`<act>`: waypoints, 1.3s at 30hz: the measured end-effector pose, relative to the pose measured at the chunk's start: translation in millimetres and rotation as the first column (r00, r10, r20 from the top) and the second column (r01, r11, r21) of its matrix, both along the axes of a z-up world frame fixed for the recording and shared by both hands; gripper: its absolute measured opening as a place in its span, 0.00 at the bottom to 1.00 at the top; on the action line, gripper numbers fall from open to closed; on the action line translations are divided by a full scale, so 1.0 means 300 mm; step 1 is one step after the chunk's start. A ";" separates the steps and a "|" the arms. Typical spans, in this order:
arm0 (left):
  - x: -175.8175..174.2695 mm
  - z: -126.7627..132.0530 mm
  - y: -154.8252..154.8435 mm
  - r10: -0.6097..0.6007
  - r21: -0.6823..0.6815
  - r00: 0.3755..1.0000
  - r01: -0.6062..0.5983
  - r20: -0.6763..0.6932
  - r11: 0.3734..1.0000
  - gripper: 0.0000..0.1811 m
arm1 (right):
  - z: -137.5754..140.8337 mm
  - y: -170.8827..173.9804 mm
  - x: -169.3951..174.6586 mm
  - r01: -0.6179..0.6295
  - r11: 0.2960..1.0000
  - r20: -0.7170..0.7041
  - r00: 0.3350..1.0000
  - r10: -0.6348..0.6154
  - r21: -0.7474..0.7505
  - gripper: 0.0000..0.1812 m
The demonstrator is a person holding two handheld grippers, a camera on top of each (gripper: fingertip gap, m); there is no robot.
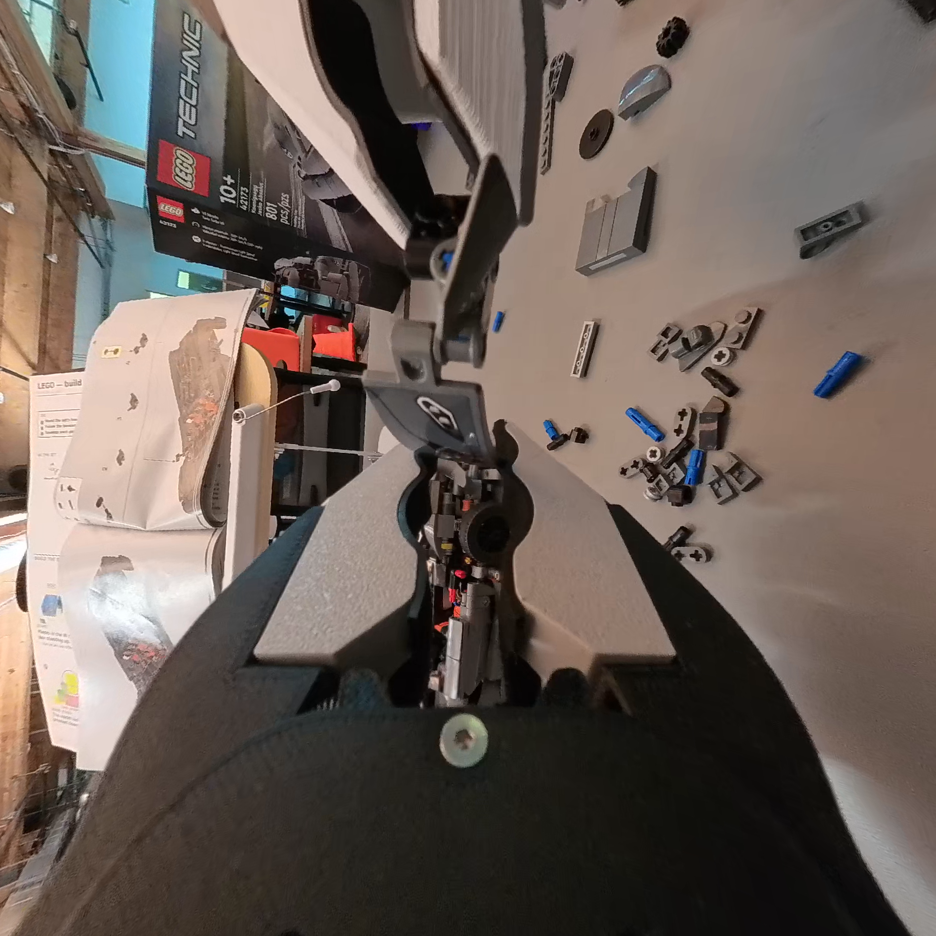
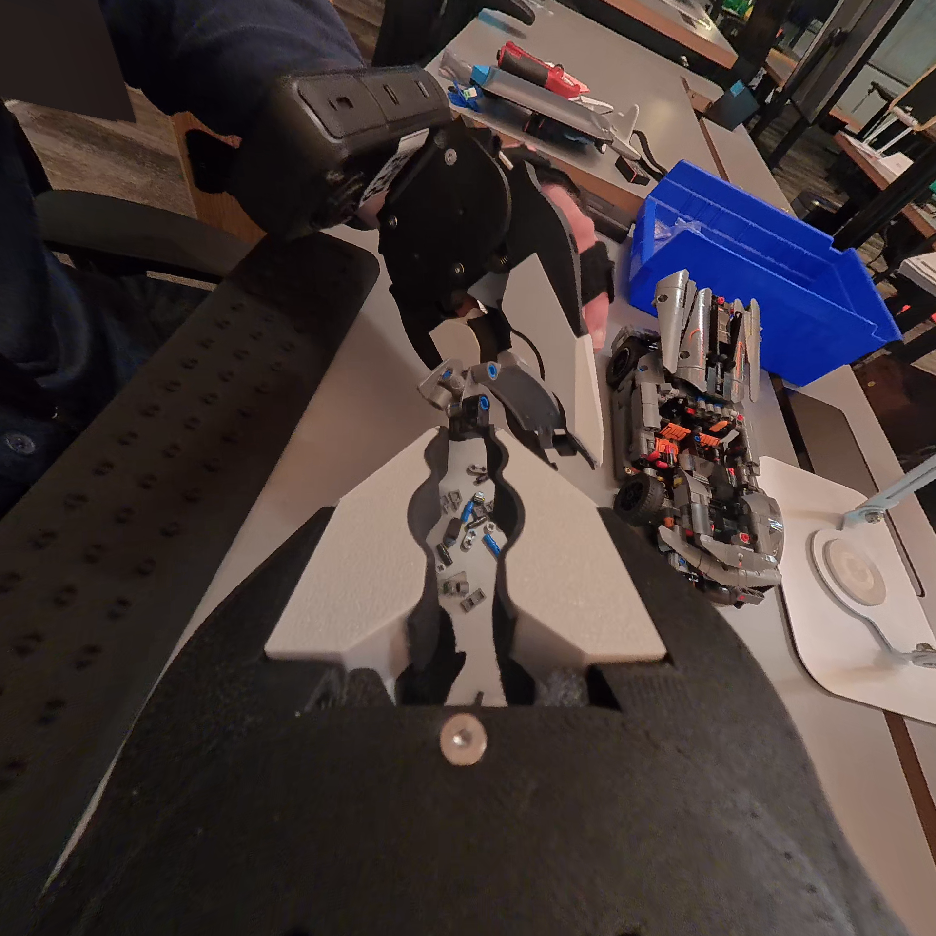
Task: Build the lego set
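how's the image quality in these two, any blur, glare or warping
Left wrist view: strong wide-angle warping, and the other tool at the top looks smeared, while the loose lego pieces on the table stay fairly sharp; the instruction booklet shows pale glare. Right wrist view: dimmer and warmer, edges bent by the lens, with the lego car and blue bin readable.

grey car model [image 2: 694, 456] | on table, hood up | grey-black subassembly [image 2: 481, 400] held aloft
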State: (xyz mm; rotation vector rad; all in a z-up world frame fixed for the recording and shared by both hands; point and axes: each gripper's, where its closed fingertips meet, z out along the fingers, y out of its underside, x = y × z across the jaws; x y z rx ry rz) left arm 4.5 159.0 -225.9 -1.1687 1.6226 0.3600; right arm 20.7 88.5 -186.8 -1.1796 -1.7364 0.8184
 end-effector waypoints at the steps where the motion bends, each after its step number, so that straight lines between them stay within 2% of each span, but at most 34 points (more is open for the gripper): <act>1: -0.001 -0.003 0.001 0.002 -0.004 1.000 -0.002 -0.002 1.000 0.11 | 0.002 -0.004 -0.002 -0.003 1.000 -0.002 1.000 0.003 0.004 0.07; 5: 0.000 -0.011 0.002 0.007 -0.017 1.000 -0.007 -0.006 1.000 0.10 | 0.012 -0.030 -0.016 -0.020 1.000 -0.019 1.000 0.020 0.014 0.07; 7: 0.000 -0.029 0.003 0.008 -0.024 1.000 -0.008 -0.030 1.000 0.10 | 0.026 -0.044 -0.025 -0.026 0.999 -0.045 0.999 0.028 0.034 0.00; 13: 0.023 -0.042 -0.013 -0.019 -0.047 1.000 0.018 -0.023 0.999 0.10 | 0.016 -0.039 -0.031 -0.012 0.998 -0.028 0.999 0.014 0.057 0.00; 19: 0.027 -0.052 -0.016 -0.027 -0.102 1.000 0.028 0.013 0.994 0.10 | 0.028 -0.017 -0.022 0.005 1.000 -0.044 0.999 -0.005 -0.009 0.00; 30: 0.028 -0.048 -0.014 -0.024 -0.132 0.999 0.030 0.045 0.991 0.10 | 0.024 -0.024 -0.025 -0.004 1.000 -0.041 0.999 0.004 -0.008 0.00; 39: 0.020 -0.048 -0.005 -0.005 -0.135 0.999 0.010 0.041 0.991 0.11 | 0.013 -0.041 -0.026 -0.031 0.999 -0.026 0.999 0.031 0.018 0.10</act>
